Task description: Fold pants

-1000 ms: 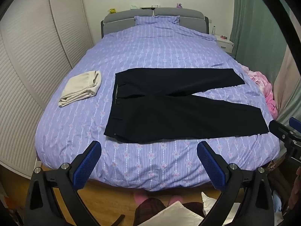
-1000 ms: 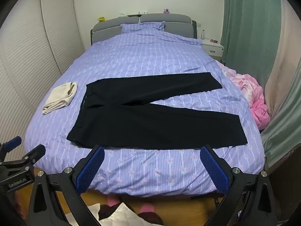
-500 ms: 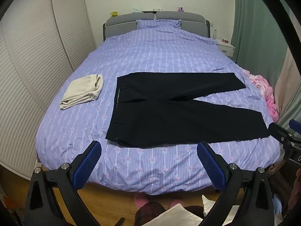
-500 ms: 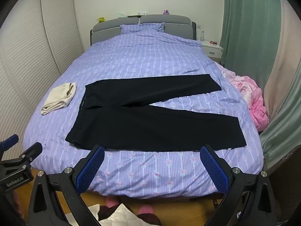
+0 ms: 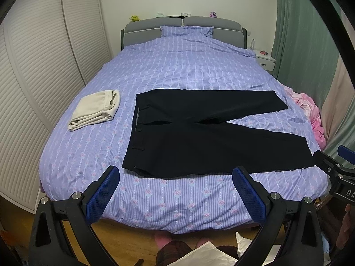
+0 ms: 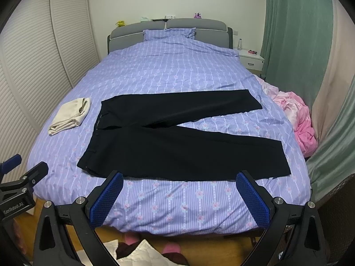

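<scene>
On the bed (image 5: 177, 71), the black pants (image 5: 210, 137) lie spread flat and unfolded, waistband to the left, legs splayed apart to the right. A folded cream garment (image 5: 95, 109) sits beside them. Both the left claw (image 5: 177, 190) and right claw (image 6: 179, 196) hover wide and empty near the bed's foot; by the look of it, every fold remains.

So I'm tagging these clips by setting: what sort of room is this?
A home bedroom: a large bed with a grey headboard, a white nightstand beside it, and louvred wardrobe doors.
</scene>
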Demonstrator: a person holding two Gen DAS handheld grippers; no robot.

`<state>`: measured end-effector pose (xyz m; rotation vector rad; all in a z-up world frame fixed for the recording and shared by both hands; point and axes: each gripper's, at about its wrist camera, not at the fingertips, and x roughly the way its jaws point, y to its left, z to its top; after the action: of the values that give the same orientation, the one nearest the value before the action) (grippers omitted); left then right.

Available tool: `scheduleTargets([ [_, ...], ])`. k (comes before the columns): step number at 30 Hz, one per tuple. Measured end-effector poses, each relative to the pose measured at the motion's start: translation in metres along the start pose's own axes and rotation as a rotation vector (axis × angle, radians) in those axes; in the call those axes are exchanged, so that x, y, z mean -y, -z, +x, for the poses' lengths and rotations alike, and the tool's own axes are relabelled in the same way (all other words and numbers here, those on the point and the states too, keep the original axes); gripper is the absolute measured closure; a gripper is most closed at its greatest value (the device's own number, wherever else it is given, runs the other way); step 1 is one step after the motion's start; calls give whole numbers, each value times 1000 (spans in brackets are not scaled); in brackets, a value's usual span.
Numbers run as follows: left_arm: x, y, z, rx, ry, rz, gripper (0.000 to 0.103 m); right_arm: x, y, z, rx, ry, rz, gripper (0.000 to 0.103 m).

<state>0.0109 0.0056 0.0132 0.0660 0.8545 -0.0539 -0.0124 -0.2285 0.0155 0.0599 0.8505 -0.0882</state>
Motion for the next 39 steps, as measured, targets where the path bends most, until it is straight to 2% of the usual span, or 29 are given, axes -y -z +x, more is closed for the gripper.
scheduleTargets([
  [39, 4, -5, 8, -8, 5, 2, 0, -4, -1, 8, -13, -2, 2, 0],
])
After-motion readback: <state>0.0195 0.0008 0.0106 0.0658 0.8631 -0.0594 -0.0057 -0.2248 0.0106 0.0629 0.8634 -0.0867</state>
